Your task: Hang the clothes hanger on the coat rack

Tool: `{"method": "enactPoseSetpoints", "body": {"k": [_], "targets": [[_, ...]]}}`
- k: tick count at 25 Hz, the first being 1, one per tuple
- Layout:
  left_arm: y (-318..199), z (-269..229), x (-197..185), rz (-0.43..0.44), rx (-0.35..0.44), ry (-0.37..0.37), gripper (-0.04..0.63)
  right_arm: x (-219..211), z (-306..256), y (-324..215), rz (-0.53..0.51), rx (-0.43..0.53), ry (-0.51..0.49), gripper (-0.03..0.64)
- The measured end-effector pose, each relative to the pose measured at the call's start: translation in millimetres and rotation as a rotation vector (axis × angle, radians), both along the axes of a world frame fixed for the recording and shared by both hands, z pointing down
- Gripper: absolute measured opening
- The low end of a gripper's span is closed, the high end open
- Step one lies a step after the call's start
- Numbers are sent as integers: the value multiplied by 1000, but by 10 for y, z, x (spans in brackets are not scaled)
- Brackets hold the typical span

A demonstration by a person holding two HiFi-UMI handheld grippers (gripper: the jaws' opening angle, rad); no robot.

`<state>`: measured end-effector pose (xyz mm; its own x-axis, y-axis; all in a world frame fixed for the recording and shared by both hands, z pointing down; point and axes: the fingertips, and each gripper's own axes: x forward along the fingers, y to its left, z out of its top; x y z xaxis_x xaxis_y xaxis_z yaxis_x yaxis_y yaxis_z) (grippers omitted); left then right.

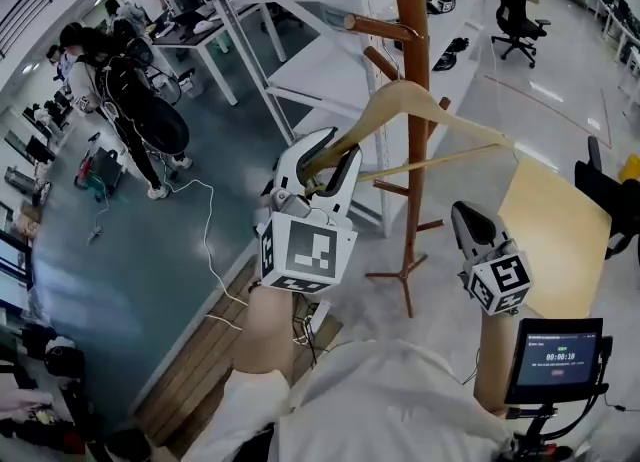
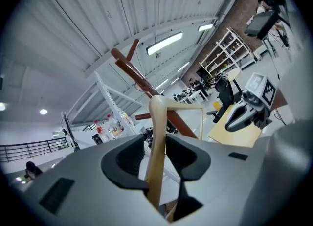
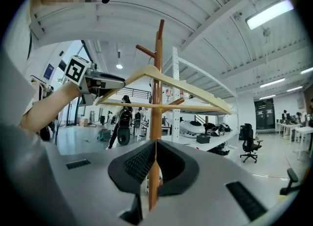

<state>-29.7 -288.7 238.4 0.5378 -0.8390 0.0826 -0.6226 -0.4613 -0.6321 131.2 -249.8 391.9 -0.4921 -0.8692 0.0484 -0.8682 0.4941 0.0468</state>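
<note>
So that's one wooden hanger, one coat rack and two tools. The left tool is released, jaws spread wide. One end of the hanger runs between them but isn't pinched, and the rest stretches away from it across the rack's pole. The right tool is clenched on nothing, with the pole dead ahead and the hanger up above its jaws.

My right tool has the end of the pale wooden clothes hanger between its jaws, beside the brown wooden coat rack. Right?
Not the right one: the left tool has the end of the pale wooden clothes hanger between its jaws, beside the brown wooden coat rack. The head view shows it; the right tool is clear of the hanger.
</note>
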Motion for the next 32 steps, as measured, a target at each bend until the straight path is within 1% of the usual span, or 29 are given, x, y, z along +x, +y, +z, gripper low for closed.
{"method": "enactPoseSetpoints", "body": {"k": [2,4,8,11,14,17,20,25,29,32], "targets": [[59,-28,-4,20,8,29,126,-76,15,-49,-24,4,-2,12],[92,-31,-78,8,13,36,126,-187,31,-85,-56,6,-1,12],[243,-26,-319,-64,10,50,124,-395,7,-17,-124,6,4,12],[206,79,-480,-128,-2,54,124,-510,48,-134,-174,6,2,12],[263,239,-860,-197,-11,81,124,-855,120,-169,-235,12,5,12],[449,405,-1259,-258,-28,122,124,-1265,182,-82,-309,10,12,12],[629,548,-1539,-328,-46,150,124,-1570,226,31,-384,3,20,12],[848,837,-1759,-400,-125,176,124,-1864,164,193,-468,-8,32,12],[919,1110,-1932,-460,-176,219,123,-2052,160,270,-508,-24,49,12],[967,1477,-1903,-471,-267,252,123,-2078,219,331,-515,-42,52,12]]}}
